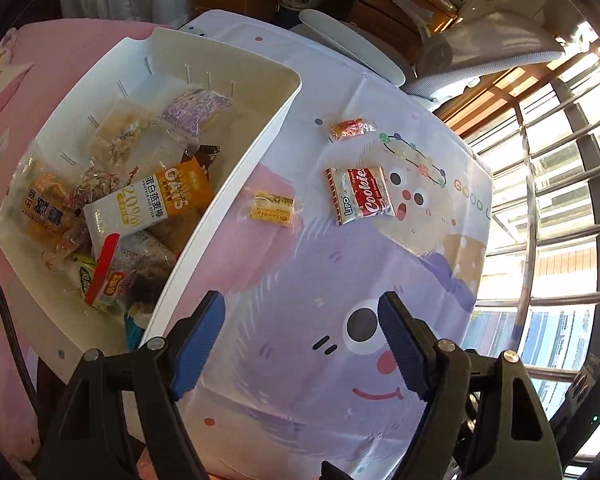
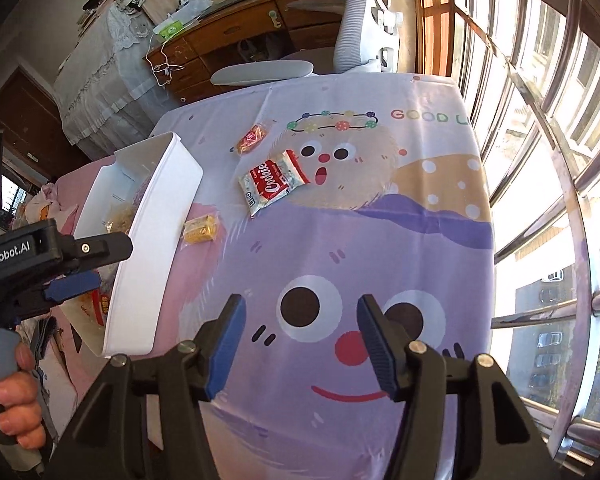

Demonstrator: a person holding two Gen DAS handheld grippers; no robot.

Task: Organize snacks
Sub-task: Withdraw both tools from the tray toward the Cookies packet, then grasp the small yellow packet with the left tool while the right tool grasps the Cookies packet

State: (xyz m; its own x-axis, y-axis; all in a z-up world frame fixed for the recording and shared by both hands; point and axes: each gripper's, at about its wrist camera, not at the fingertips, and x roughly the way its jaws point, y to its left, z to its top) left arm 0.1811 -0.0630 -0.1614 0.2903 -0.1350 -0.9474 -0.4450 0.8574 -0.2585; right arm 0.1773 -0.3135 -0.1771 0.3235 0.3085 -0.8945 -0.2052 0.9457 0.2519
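A white bin (image 1: 228,184) (image 2: 152,216) on the left of the table holds several snack packs, among them an oat bar box (image 1: 148,200). Three snacks lie on the cartoon tablecloth: a yellow pack (image 1: 274,208) (image 2: 200,229) beside the bin, a red and white Cookie pack (image 1: 360,194) (image 2: 272,186), and a small orange-red pack (image 1: 350,128) (image 2: 252,138) farther back. My left gripper (image 1: 300,340) is open and empty, near the bin's front corner; it also shows in the right wrist view (image 2: 84,268). My right gripper (image 2: 300,348) is open and empty above the cloth, short of the snacks.
A grey office chair (image 1: 480,52) (image 2: 356,20) stands behind the table with a wooden desk (image 2: 240,36) beyond. Barred windows (image 2: 540,160) run along the right side. A pink cloth (image 1: 60,48) lies left of the bin.
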